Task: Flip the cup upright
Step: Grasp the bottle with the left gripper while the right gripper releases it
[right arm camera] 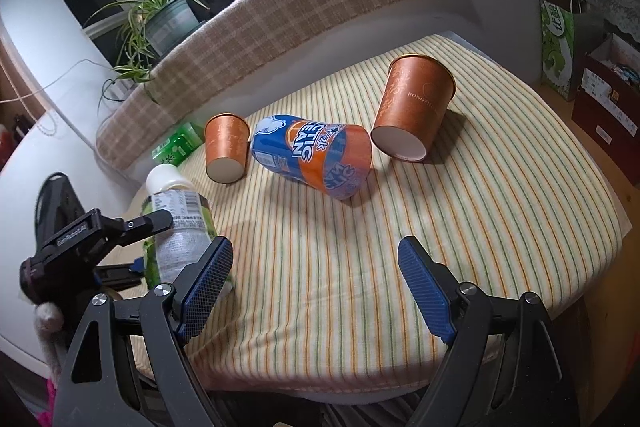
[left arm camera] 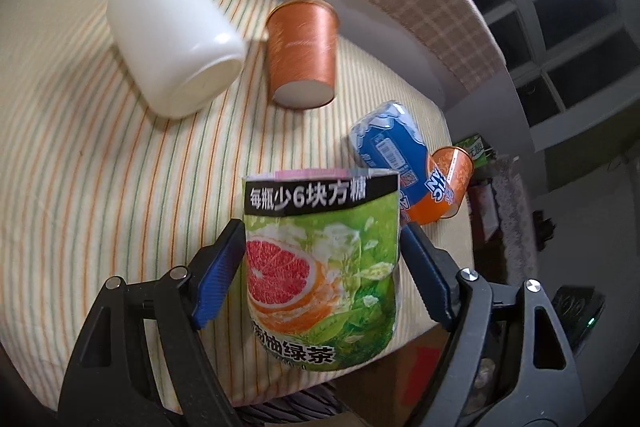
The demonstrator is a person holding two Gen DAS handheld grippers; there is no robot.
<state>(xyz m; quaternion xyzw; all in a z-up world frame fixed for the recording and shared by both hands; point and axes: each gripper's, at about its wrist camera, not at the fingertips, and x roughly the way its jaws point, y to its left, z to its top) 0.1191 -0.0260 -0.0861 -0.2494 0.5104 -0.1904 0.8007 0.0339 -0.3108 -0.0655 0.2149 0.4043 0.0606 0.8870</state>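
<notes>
Currently left gripper point(left arm camera: 320, 267) has its blue fingers point(left arm camera: 218, 277) clenched on a grapefruit green tea bottle point(left arm camera: 322, 267), one pad on each side of the label; in the right wrist view the same bottle point(right arm camera: 182, 227) stands upright with white cap on top, at the left edge of the striped worktop point(right arm camera: 460, 227). Right gripper point(right arm camera: 320, 287) is released, fingers point(right arm camera: 424, 291) spread wide, hovering above the cloth with nothing between them. Task cups: big orange cup point(right arm camera: 414, 109) sits mouth-down, white base up, tilted, far right. Small orange cup point(right arm camera: 226, 147) also mouth-down, just left of a blue-orange bottle point(right arm camera: 312, 155) lying on its side; whether they touch, cannot tell. Green can point(right arm camera: 178, 143) lies behind the small cup. White jar point(left arm camera: 172, 43) is blurred in the left view. Potted plant point(right arm camera: 160, 15) on the ledge behind.
</notes>
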